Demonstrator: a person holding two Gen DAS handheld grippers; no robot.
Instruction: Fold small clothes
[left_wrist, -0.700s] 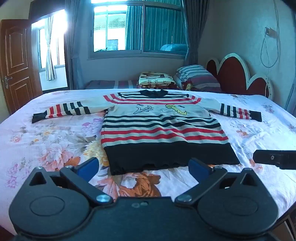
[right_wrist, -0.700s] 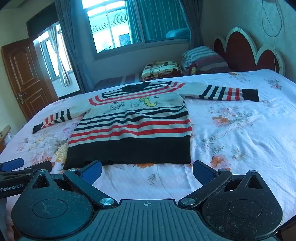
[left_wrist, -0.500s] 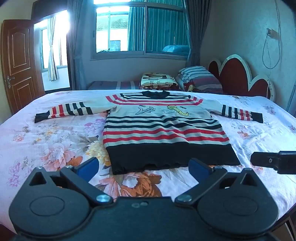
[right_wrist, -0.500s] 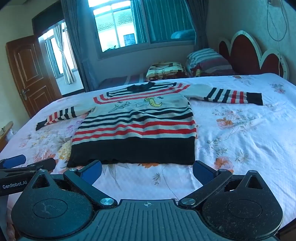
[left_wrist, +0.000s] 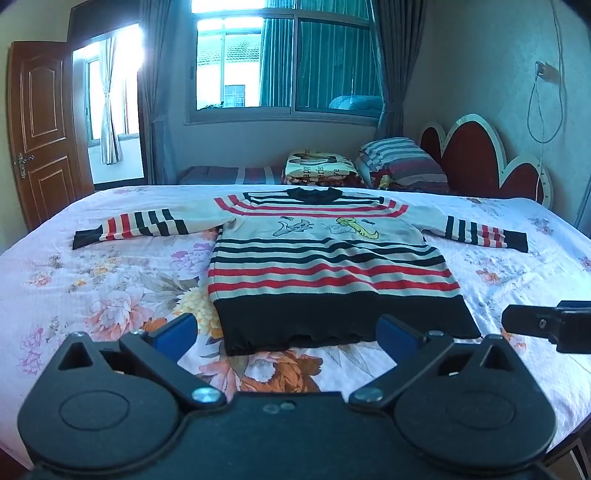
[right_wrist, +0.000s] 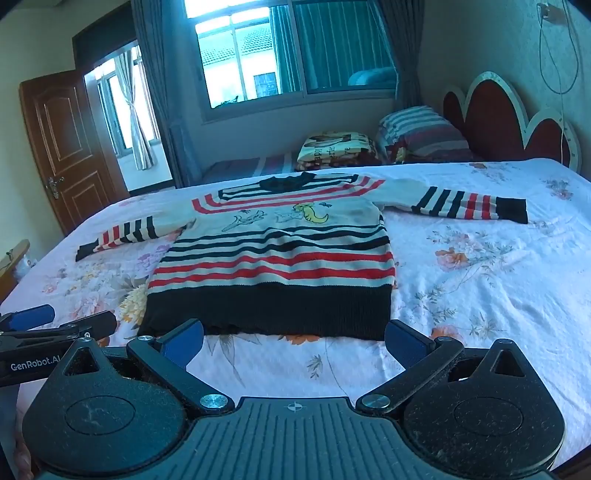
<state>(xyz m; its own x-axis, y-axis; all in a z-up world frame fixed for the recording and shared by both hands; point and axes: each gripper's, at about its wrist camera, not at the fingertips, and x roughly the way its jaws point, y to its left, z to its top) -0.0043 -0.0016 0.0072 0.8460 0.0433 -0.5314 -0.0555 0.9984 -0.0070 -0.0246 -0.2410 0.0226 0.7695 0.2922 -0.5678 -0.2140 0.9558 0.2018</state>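
A small striped sweater (left_wrist: 325, 258), cream with red and black bands and a black hem, lies flat on the bed with both sleeves spread out; it also shows in the right wrist view (right_wrist: 277, 258). My left gripper (left_wrist: 286, 334) is open and empty, just short of the hem. My right gripper (right_wrist: 293, 341) is open and empty, also just short of the hem. The right gripper's finger (left_wrist: 546, 325) shows at the right edge of the left view. The left gripper's fingers (right_wrist: 55, 325) show at the left edge of the right view.
The bed (left_wrist: 92, 295) has a pink floral sheet. Pillows (left_wrist: 402, 162) and a folded blanket (left_wrist: 321, 170) lie at the far side by the red headboard (left_wrist: 480, 155). A wooden door (left_wrist: 40, 129) stands at the left.
Both grippers have tilted or dropped a little, so the sweater sits lower in both views. Both stay open and the sweater has not moved.
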